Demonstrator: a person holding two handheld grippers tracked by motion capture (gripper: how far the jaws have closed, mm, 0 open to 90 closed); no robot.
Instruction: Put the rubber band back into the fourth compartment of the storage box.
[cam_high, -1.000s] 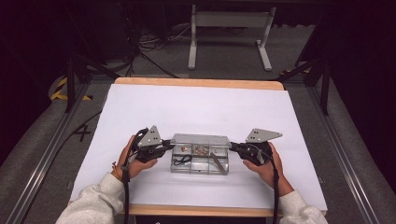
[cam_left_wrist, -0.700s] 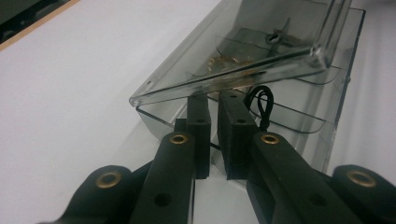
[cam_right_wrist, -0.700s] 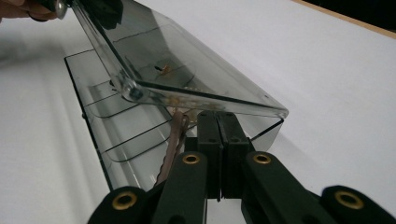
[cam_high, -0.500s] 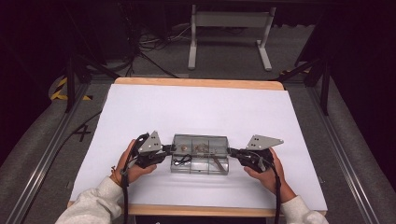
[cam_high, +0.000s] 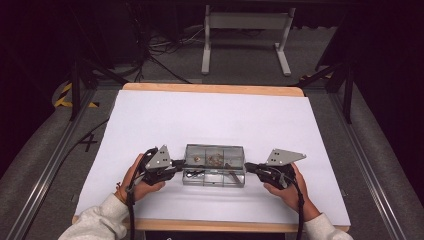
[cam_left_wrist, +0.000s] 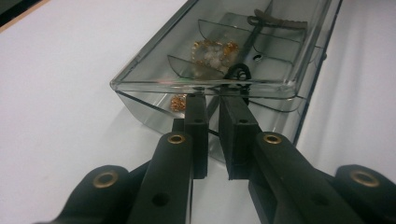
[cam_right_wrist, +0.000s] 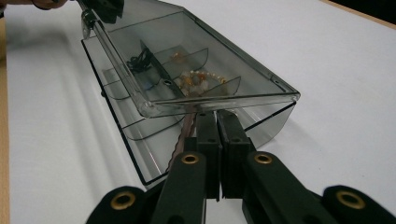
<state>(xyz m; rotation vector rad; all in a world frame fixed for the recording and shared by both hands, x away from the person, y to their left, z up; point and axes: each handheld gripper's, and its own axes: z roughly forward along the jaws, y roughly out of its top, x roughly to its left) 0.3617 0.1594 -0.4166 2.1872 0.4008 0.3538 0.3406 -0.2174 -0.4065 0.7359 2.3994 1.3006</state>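
Clear plastic organiser box, divided into small compartments, is seen in the lower middle of the high view, resting on the white sheet that covers the bench. Its transparent lid is shown raised at a tilt above the base in both gripper views. Gold-coloured jewellery with pale beads is seen in a middle compartment, a small gold piece in the compartment nearest the left gripper, a dark coiled item in another, and a brownish wavy-edged clip at the far end in the left gripper view. The left gripper is held at the box's left end in the high view, gripped by a hand in a pale sleeve; its fingers are set close together with a narrow gap between them, their tips at the box's end wall under the lid's edge, and whether anything is pinched there cannot be told. The right gripper is held at the box's right end; its fingers are pressed together, tips just under the lid's raised edge. Both grippers are placed level with the box, one at each end, toward the bottom of the high view.
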